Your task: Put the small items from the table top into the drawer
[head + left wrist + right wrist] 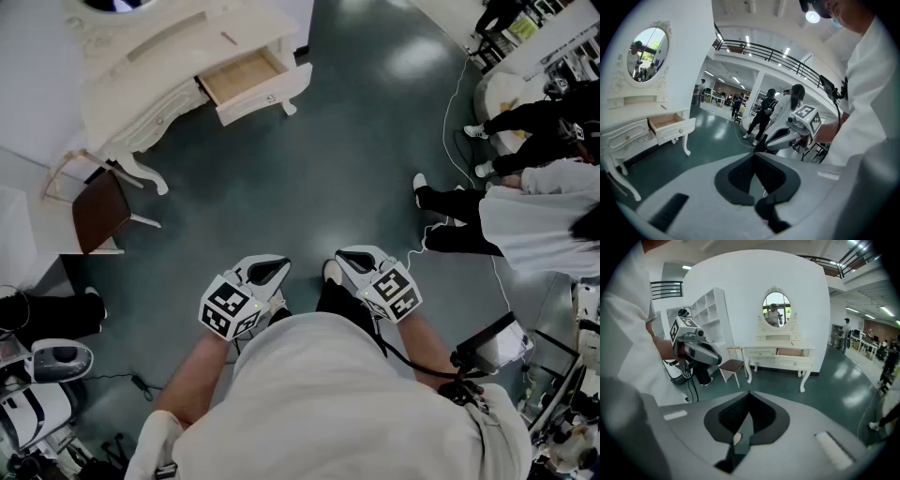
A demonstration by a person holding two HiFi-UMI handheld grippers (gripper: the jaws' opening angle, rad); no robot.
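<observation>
The white dressing table stands far off at the upper left, its drawer pulled open and showing a bare wooden bottom. A small thin item lies on the table top; I cannot tell what it is. My left gripper and right gripper are held close to the person's body, well away from the table. Both are shut with nothing between the jaws. In the left gripper view the open drawer is at the left, and in the right gripper view the drawer is straight ahead.
A brown-seated chair stands left of the table. Dark green floor lies between me and the drawer. People stand at the right, with a white cable on the floor. Equipment sits at the lower left.
</observation>
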